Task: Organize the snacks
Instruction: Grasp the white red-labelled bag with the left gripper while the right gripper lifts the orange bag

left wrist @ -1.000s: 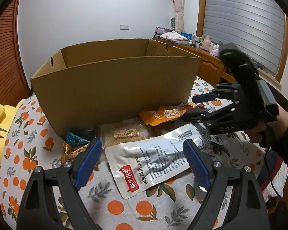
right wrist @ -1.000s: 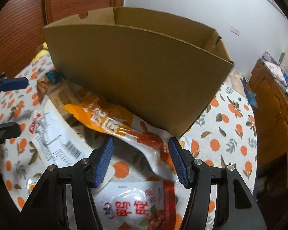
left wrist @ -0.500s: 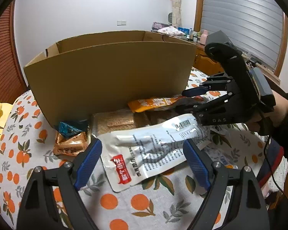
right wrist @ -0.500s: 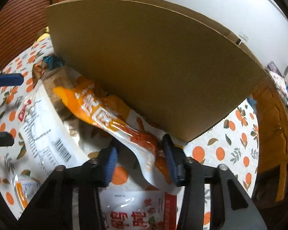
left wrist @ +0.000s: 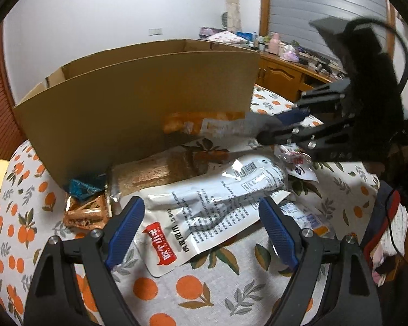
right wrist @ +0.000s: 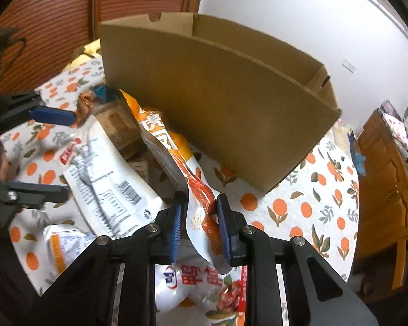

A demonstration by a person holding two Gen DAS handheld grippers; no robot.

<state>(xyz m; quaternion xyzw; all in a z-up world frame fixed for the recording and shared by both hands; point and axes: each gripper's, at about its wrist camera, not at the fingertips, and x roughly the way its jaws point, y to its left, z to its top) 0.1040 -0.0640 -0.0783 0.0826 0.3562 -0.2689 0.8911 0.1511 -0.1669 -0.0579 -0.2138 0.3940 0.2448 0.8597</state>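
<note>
The sorting looks barely begun: most of the snacks lie loose on the surface (left wrist: pixel 209 293), under an orange-print cloth, in front of the cardboard box (left wrist: pixel 138 103). What shows of the box's inside in either view looks bare, though its floor is hidden behind the near wall.

Going from the left in the left wrist view, a small teal packet (left wrist: pixel 81 187) and a copper-coloured wrapper (left wrist: pixel 84 212) sit at the box's near corner. Next to them lies a clear bag of brown crumbly pieces (left wrist: pixel 155 174), with a large white pouch (left wrist: pixel 215 201) overlapping its near edge. The left gripper (left wrist: pixel 201 231) hovers over that pouch with its fingers spread wide and nothing between them.

Further right, the orange packet (right wrist: pixel 176 152) is the one piece under way. The right gripper (right wrist: pixel 198 231) has just been closing, and its fingers now pinch the packet's lower end, so that it hangs stretched up off the pile, just beside the box's front wall. A red-and-white packet (right wrist: pixel 204 279) lies beneath that gripper, and a small white sachet (right wrist: pixel 59 241) sits near the pouch.

Left to do, by my reckoning: carry the orange packet over the wall, drop it in, then repeat for every other piece.
</note>
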